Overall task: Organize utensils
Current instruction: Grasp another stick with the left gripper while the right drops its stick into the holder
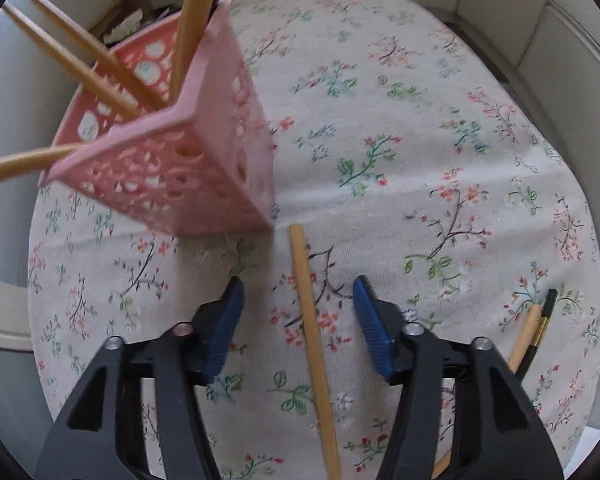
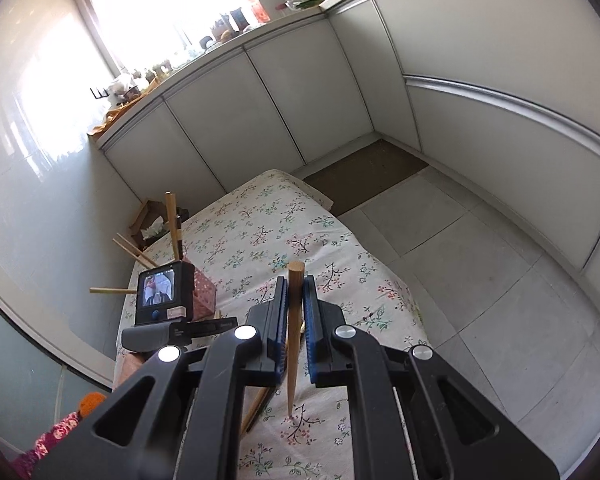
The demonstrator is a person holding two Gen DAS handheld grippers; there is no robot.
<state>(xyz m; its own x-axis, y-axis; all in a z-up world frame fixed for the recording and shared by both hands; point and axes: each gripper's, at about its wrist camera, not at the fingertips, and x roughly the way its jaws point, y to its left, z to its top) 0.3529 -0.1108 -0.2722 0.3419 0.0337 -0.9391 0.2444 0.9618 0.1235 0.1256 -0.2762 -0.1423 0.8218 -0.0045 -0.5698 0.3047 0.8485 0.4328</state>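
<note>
A pink perforated basket (image 1: 187,152) stands on the floral tablecloth (image 1: 420,140) at the left and holds several wooden chopsticks (image 1: 191,28). My left gripper (image 1: 297,308) is open above a wooden chopstick (image 1: 314,344) that lies between its blue pads (image 1: 370,328). Two more utensils (image 1: 534,328), one wooden and one black, lie at the right. In the right wrist view my right gripper (image 2: 295,300) is shut on a wooden chopstick (image 2: 293,328), held upright with its tip on the cloth. The basket (image 2: 203,288) shows partly behind the left gripper's camera (image 2: 161,292).
White cabinets (image 2: 259,100) surround the small table. A cardboard box with tissues (image 2: 151,224) sits past the table's far left corner. Tiled floor (image 2: 480,260) lies to the right of the table. More utensils (image 2: 255,404) lie under my right gripper.
</note>
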